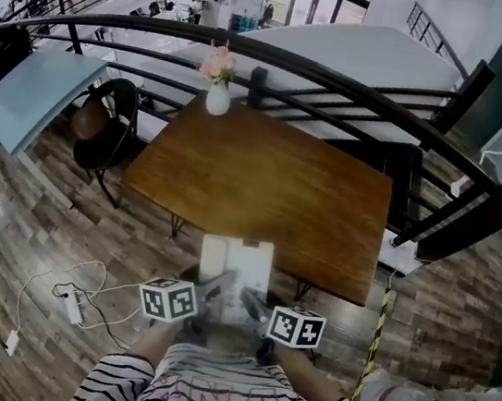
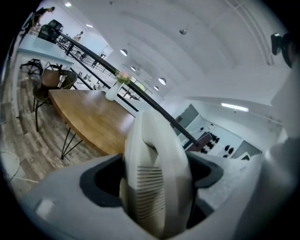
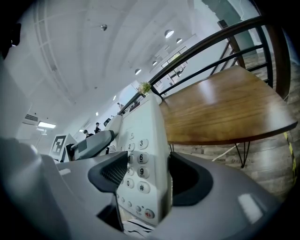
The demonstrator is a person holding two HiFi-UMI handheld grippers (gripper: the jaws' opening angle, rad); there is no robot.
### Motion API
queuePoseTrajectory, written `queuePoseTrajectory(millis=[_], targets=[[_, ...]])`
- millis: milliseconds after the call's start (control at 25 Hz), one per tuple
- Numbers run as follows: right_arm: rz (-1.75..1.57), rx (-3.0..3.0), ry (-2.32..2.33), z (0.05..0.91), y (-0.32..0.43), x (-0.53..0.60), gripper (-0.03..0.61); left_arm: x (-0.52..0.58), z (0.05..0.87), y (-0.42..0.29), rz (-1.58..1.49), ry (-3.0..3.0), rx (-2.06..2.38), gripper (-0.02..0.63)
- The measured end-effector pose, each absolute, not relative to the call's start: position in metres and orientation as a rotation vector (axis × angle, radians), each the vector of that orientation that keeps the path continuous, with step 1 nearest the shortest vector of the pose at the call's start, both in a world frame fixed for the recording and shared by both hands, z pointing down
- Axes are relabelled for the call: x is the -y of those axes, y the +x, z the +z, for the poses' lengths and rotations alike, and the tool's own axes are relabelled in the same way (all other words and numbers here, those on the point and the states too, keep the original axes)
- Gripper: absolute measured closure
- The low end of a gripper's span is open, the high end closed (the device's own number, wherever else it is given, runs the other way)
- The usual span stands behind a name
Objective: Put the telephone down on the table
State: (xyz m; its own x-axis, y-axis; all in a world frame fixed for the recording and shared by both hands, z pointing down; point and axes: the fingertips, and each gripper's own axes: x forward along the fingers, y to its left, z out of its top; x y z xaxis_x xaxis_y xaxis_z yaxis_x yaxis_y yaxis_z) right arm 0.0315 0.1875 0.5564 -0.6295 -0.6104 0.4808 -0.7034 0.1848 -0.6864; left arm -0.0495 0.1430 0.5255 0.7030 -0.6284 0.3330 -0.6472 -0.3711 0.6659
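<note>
A white desk telephone [image 1: 237,268] hangs in the air just in front of the near edge of the wooden table [image 1: 262,187]. Both grippers hold it from below. My left gripper [image 1: 212,294] is shut on the handset side [image 2: 157,178]. My right gripper [image 1: 251,305] is shut on the keypad side, with number keys showing between the jaws [image 3: 140,173]. In the right gripper view the left gripper's marker cube [image 3: 58,144] shows beyond the phone. The telephone's underside is hidden.
A white vase with pink flowers [image 1: 219,81] stands at the table's far edge. A dark chair [image 1: 105,126] sits left of the table. A black railing [image 1: 343,83] runs behind. A power strip with cables [image 1: 72,304] lies on the wood floor at left.
</note>
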Motion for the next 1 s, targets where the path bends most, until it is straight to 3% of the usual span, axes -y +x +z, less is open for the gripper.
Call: queuePoseTrajectory(millis=[680,1000], targets=[[1.497,2.323,1.471,0.55,-0.089,-0.04,0.299,0.014,0.52,-0.165,0.116,2.128,0.873,0.199],[1.513,2.304,1.479,0.561,-0.091,0.018,0.298,0.073,0.531,-0.166,0.124,2.122,0.859,0.199]])
